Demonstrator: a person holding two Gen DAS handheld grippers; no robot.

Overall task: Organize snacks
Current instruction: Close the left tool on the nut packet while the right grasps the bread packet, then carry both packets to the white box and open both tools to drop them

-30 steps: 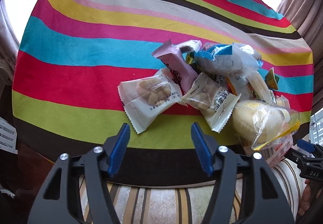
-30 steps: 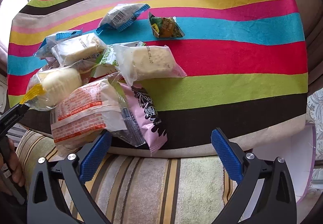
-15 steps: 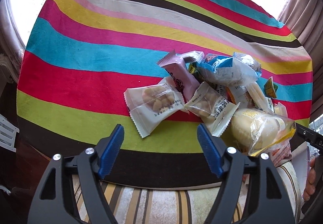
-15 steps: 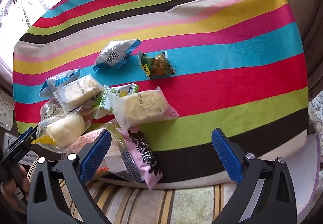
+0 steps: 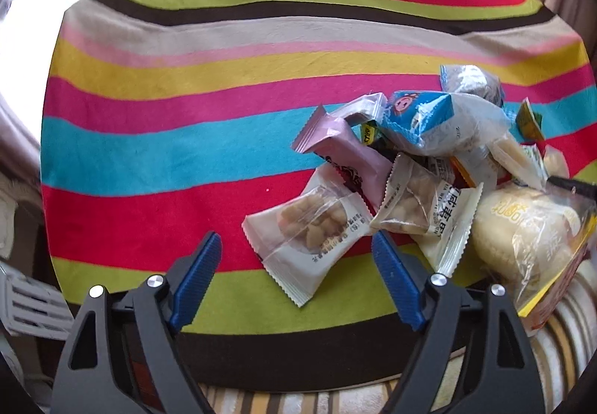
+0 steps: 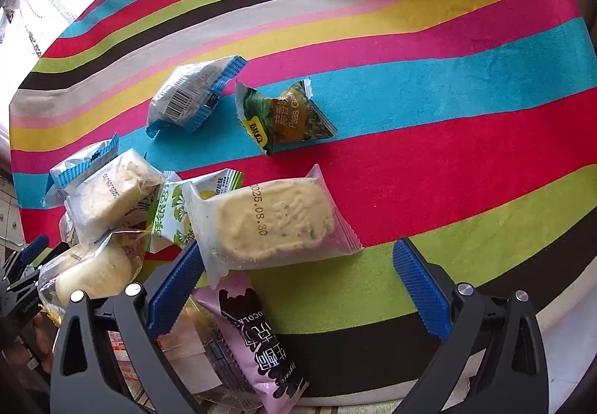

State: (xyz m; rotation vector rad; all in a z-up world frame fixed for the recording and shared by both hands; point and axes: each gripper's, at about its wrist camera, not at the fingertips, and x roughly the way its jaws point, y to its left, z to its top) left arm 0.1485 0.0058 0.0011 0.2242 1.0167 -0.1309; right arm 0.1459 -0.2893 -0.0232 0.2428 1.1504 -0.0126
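Snacks in crinkly plastic wrappers lie heaped on a bench covered by a striped multicoloured cloth, crowded at the right of the left wrist view and the lower left of the right wrist view. None is sorted yet, so I judge the task to be at its opening step: choosing a first packet. The left gripper hangs with its blue-padded jaws spread wide and empty, framing the near end of a white translucent packet of pale nuggets at lower centre. The right gripper is likewise spread and holds nothing; its left pad sits just beside a clear packet holding a pale yellow cake stamped with a date, which overlaps a pink bar wrapper with black lettering. Next, each gripper probably needs to descend over one packet's edge and pinch the film without dragging its neighbours. A green triangular pea packet and a silver packet with blue crimped ends lie apart on the turquoise stripe and look easier to take. Much is hard to read: the heap hides several wrappers under a blue-and-clear bag, a round yellowish bun in a clear bag is cut off at the right edge, and no container or sorting place shows in either view.
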